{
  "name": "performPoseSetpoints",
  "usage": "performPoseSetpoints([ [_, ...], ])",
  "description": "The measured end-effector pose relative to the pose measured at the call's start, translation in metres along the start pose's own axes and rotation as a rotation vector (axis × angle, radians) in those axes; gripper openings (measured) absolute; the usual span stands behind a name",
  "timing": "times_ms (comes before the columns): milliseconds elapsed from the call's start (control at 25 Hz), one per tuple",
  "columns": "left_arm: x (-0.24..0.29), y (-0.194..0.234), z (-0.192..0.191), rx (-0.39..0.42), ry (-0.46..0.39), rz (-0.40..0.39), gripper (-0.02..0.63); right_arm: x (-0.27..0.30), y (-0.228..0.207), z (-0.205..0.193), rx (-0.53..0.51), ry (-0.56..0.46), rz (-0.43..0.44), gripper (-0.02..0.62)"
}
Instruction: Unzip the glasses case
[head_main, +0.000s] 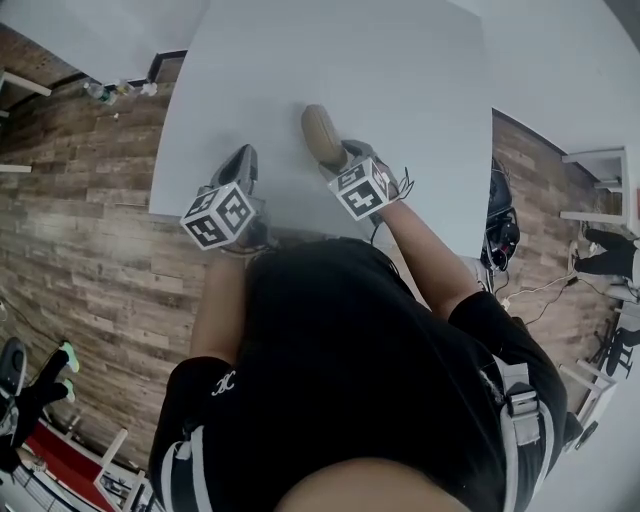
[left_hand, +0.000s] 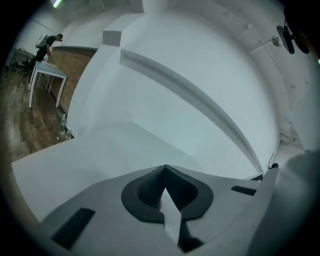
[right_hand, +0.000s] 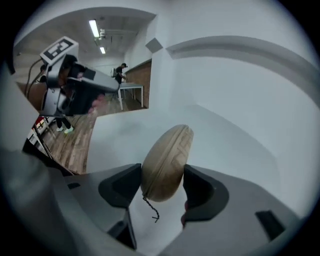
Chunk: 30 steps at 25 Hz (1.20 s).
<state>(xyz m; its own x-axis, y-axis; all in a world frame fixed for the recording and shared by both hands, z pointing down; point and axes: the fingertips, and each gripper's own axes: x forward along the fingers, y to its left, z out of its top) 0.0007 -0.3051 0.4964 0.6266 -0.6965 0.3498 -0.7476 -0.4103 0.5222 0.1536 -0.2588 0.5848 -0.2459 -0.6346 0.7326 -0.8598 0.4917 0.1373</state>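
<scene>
A tan oval glasses case (right_hand: 167, 160) stands on edge between the pads of my right gripper (right_hand: 162, 172), which is shut on it. Its zipper seam runs along the top edge, and a thin dark pull cord (right_hand: 150, 209) hangs from its near end. In the head view the case (head_main: 320, 132) lies over the white table (head_main: 400, 80), just past the right gripper (head_main: 337, 155). My left gripper (head_main: 244, 160) hovers to the left of the case, apart from it. Its jaws (left_hand: 165, 169) are shut with nothing between them.
The table's near edge (head_main: 200, 215) runs just under both grippers, with brown wood floor (head_main: 90, 250) to the left. Dark gear and cables (head_main: 500, 235) lie off the table's right side. Another white table (left_hand: 47, 75) and a person stand far off.
</scene>
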Motion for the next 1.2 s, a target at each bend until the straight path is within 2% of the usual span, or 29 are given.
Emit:
performPoseSetpoints([
  [80, 0.000, -0.011, 0.000, 0.048, -0.002, -0.032, 0.002, 0.009, 0.001, -0.008, -0.008, 0.032, 0.001, 0.270],
  [240, 0.000, -0.023, -0.003, 0.106, 0.006, -0.067, 0.002, 0.020, 0.005, -0.006, 0.003, 0.025, 0.018, 0.270],
  [480, -0.002, -0.016, -0.015, 0.056, 0.044, -0.061, 0.002, 0.051, 0.001, -0.034, 0.065, 0.087, 0.032, 0.272],
  [640, -0.002, -0.010, -0.015, 0.049, 0.053, -0.057, 0.002, 0.054, 0.001, -0.037, 0.058, 0.067, 0.008, 0.272],
  [880, 0.001, -0.008, -0.020, 0.045, 0.066, -0.052, 0.002, 0.031, -0.003, -0.009, 0.192, -0.093, 0.031, 0.276],
  [1040, 0.005, -0.013, -0.021, 0.052, 0.073, -0.063, 0.002, -0.026, -0.019, 0.032, 0.329, -0.322, 0.030, 0.272],
  [1080, 0.006, -0.014, -0.021, 0.055, 0.074, -0.065, 0.002, -0.043, -0.029, 0.039, 0.370, -0.372, 0.000, 0.198],
  [1120, 0.007, -0.015, -0.020, 0.061, 0.073, -0.065, 0.002, -0.058, -0.040, 0.045, 0.405, -0.411, -0.039, 0.013],
  [1200, 0.007, -0.019, -0.019, 0.087, 0.072, -0.064, 0.002, -0.081, -0.055, 0.053, 0.446, -0.465, -0.079, 0.012],
])
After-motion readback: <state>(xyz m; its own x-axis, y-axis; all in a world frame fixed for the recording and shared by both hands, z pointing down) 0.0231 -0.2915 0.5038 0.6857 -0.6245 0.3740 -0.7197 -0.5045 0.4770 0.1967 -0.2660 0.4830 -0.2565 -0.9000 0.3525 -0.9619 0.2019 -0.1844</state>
